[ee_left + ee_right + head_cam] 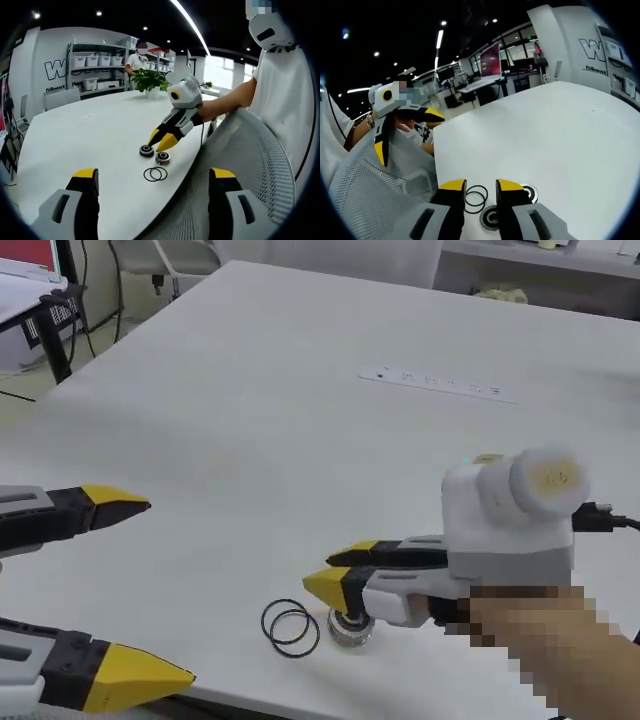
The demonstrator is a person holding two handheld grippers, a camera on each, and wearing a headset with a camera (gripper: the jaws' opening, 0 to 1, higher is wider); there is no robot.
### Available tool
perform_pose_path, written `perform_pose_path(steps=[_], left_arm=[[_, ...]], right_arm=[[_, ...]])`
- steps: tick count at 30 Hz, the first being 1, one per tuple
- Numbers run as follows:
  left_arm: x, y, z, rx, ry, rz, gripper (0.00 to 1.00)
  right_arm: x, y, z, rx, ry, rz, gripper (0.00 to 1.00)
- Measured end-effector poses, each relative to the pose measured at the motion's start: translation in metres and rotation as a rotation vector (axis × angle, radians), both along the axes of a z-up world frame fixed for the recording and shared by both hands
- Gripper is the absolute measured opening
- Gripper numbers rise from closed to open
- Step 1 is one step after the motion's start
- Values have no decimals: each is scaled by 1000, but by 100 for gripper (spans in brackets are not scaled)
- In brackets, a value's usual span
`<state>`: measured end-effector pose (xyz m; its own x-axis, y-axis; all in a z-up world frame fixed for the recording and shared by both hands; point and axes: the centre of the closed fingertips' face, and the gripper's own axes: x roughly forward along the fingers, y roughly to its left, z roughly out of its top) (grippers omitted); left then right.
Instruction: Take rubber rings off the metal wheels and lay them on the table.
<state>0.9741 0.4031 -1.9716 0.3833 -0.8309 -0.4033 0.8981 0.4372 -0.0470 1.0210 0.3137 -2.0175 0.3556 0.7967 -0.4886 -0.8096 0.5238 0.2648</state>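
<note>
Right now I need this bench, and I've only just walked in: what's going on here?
A person at a white table holds a gripper in each hand. The right gripper, jaws a little apart, is right at a metal wheel near the table's near edge, and a second wheel sits beside it. Two black rubber rings lie flat and overlapping on the table next to the wheels. The left gripper is off to the side, jaws wide open and holding nothing.
</note>
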Motion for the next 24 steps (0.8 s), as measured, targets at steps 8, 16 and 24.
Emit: perform_pose_path(steps=[8,16,24], left_arm=[[-2,-2,0,-16,15,-11,90],[-4,-8,14,-75,-12,-61,92],[14,-18,38,-61,-65,-82,95]], right_arm=[[18,2,30,-14,-104,2,24],[38,-9,43,-89,-187,15,27],[47,0,54,-127,-213,76,30]])
